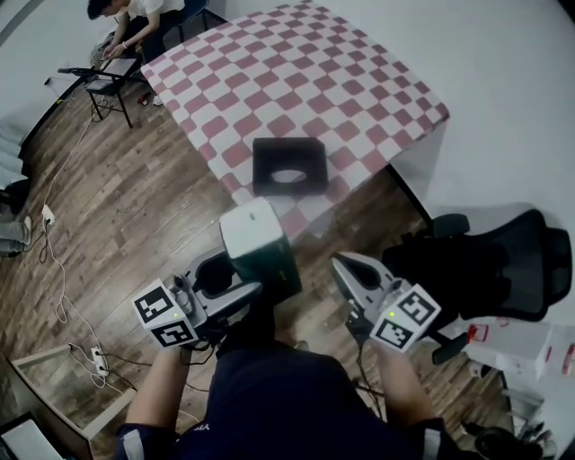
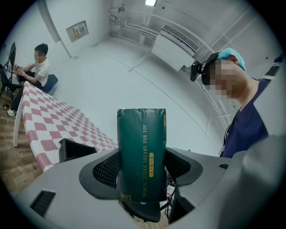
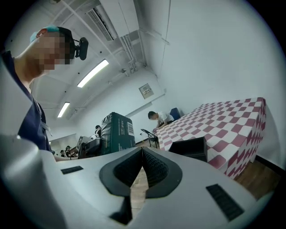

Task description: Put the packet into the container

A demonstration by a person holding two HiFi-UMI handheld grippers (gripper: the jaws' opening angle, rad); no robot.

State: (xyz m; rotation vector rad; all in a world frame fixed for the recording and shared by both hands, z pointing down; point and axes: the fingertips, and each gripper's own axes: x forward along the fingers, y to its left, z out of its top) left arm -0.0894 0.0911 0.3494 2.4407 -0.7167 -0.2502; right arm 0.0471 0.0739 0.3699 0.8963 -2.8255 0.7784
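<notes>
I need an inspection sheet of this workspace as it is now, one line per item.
Surface: table under a red-and-white checked cloth.
Job's things: green packet held in the left gripper; black container on the table near its front edge.
Clutter: nothing seen on the table.
Grippers: left shut on the packet; right gripper shut, empty.
Cables: corded power strip on the wooden floor, left.
Surroundings: black office chair right; seated person beyond the table.

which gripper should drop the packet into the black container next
Left. The left gripper is shut on the green packet, which only needs carrying to the container on the checked table. The right gripper is shut and empty.
</notes>
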